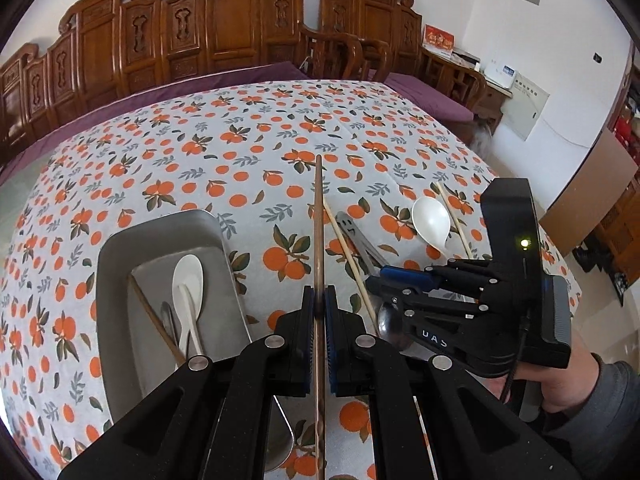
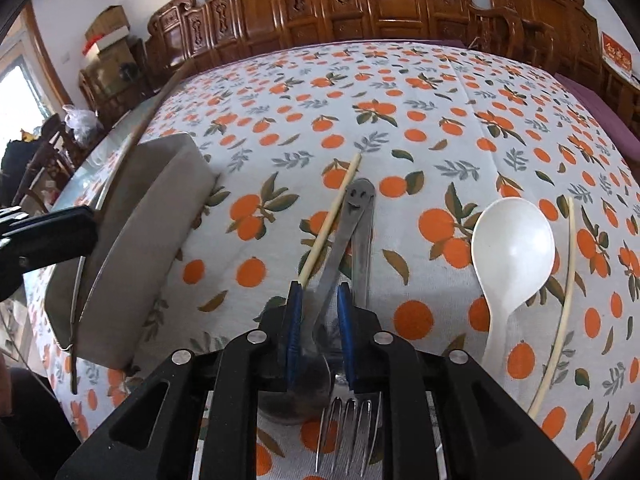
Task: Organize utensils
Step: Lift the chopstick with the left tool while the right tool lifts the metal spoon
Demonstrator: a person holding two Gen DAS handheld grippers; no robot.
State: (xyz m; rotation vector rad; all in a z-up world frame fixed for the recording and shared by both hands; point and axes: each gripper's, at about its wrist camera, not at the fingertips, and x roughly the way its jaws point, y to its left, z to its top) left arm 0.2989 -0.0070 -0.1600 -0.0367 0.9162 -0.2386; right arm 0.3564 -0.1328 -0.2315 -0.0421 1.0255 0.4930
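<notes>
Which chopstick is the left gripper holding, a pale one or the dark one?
The dark brown chopstick, clamped between the left gripper pads. The two pale chopsticks lie loose on the tablecloth.

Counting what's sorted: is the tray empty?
No. The tray holds a white spoon, a brown chopstick and a metal utensil.

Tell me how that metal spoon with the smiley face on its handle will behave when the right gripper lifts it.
The metal spoon looks stiff, so it should not bend. Its polished handle lies between the right gripper's pads, which stand apart from it; it may slip or swing bowl-down, since the bowl looks heavier. It crosses a fork and touches a pale chopstick, so both may shift.
</notes>
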